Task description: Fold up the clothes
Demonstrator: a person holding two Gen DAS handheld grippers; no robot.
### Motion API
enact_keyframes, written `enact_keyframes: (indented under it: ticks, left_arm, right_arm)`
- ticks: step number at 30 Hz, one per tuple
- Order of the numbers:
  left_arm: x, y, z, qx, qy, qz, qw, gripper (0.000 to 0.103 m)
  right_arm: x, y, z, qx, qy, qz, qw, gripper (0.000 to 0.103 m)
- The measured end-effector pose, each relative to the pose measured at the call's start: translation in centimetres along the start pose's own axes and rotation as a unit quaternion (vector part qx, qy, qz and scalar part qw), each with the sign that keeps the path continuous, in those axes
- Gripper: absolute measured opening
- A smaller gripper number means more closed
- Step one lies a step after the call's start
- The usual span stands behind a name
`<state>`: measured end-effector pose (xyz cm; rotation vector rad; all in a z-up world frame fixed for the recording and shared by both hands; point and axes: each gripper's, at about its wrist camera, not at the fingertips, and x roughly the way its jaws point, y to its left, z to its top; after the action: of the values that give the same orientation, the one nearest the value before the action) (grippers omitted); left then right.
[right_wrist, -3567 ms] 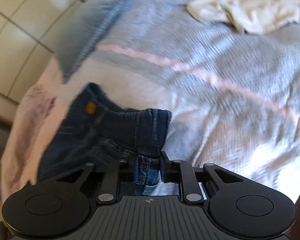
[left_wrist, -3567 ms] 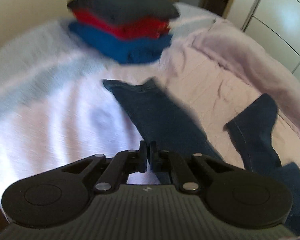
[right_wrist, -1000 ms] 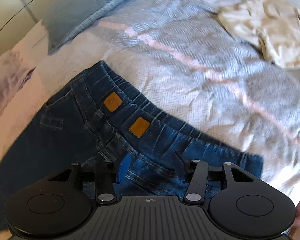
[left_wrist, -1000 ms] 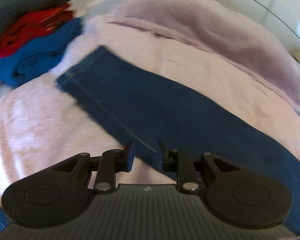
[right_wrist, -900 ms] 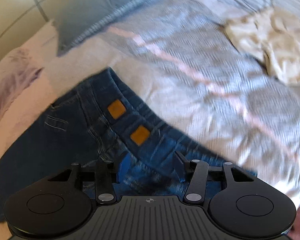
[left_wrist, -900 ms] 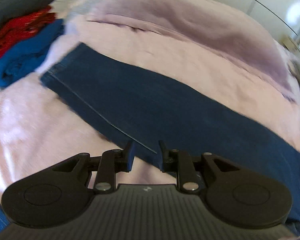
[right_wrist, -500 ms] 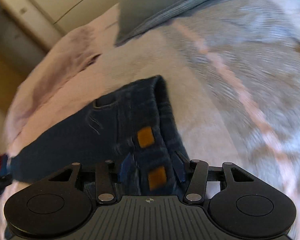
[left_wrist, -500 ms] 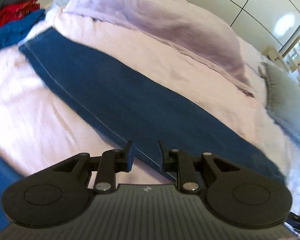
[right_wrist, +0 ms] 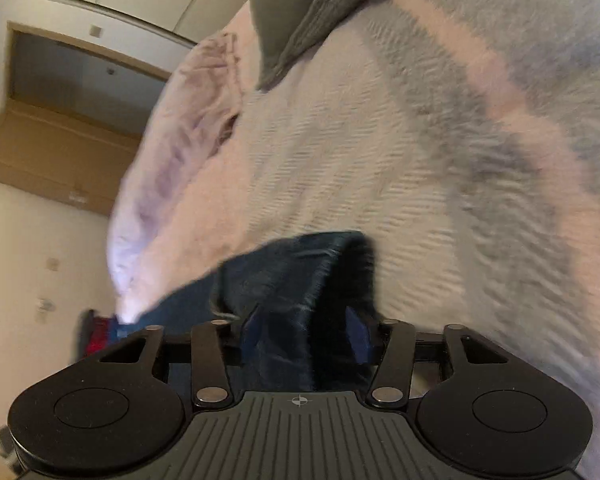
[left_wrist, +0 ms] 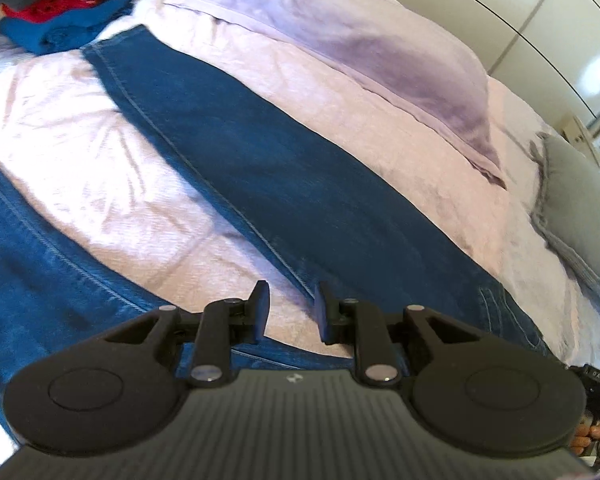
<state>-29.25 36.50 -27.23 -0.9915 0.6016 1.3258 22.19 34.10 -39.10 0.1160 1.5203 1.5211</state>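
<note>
While the left tool [left_wrist: 290,307] tilts down, part-spread and empty, the right tool [right_wrist: 306,334] has been closing around the jeans [right_wrist: 300,276].

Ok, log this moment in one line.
left gripper: open, above bed | right gripper: jaws just closing around jeans | fold: not started

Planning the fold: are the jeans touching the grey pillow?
Apart. Left wrist view shows bare pink sheet between the jeans and the grey pillow.
</note>
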Motion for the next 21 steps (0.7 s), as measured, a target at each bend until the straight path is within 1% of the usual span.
enact_keyframes:
  ticks: [1, 2, 5, 7, 8, 11, 13, 15, 16, 17, 19, 21]
  left_arm:
    - [-0.2, 0.1, -0.1, -0.002, -0.002, 0.007, 1.0000, 0.019]
    - [-0.1, 0.1, -0.2, -0.004, 0.000, 0.012, 0.9999, 0.019]
    - [0.0, 0.1, -0.8, -0.006, 0.007, 0.025, 0.9996, 0.019]
    - [0.2, 0.0, -1.4, 0.001, 0.010, 0.031, 0.9995, 0.019]
    - [0.4, -0.1, -1.7, 0.004, 0.012, 0.034, 0.9993, 0.019]
    - [1.2, -0.1, -2.4, 0.004, 0.031, 0.042, 0.9986, 0.019]
    - [1.2, -0.2, -2.7, 0.007, 0.033, 0.038, 0.9987, 0.019]
    - [1.1, -0.3, -3.0, 0.013, 0.033, 0.036, 0.9987, 0.019]
    - [1.1, -0.2, -3.1, 0.013, 0.036, 0.037, 0.9986, 0.019]
    - [1.1, -0.2, -3.1, 0.010, 0.038, 0.035, 0.9986, 0.019]
    - [1.0, -0.1, -3.3, 0.005, 0.041, 0.031, 0.9987, 0.019]
    - [0.9, -0.1, -3.4, 0.005, 0.044, 0.025, 0.9987, 0.019]
  right_arm:
    - [0.2, 0.3, 0.3, -0.008, -0.005, 0.007, 1.000, 0.003]
    - [0.3, 0.8, 0.6, -0.020, -0.012, 0.010, 1.000, 0.002]
    - [-1.1, 3.0, 1.3, -0.048, -0.066, 0.005, 0.997, 0.001]
    - [-2.1, 2.9, 1.4, -0.050, -0.095, -0.005, 0.994, 0.001]
    - [-1.9, 2.0, 1.4, -0.047, -0.096, -0.032, 0.994, 0.001]
    - [0.5, -2.3, 0.9, 0.004, -0.069, -0.086, 0.994, 0.001]
    - [0.4, -2.3, 1.1, 0.025, -0.070, -0.076, 0.994, 0.002]
    - [-0.5, -1.8, 1.1, 0.036, -0.071, -0.059, 0.995, 0.025]
    - [-1.4, -1.4, 0.8, 0.034, -0.067, -0.051, 0.996, 0.031]
    - [-2.4, -1.0, 0.4, 0.030, -0.062, -0.043, 0.997, 0.035]
    - [-4.1, -0.4, -1.0, 0.021, -0.045, -0.030, 0.998, 0.035]
    - [-5.7, -0.3, -3.2, 0.011, -0.014, -0.026, 1.000, 0.035]
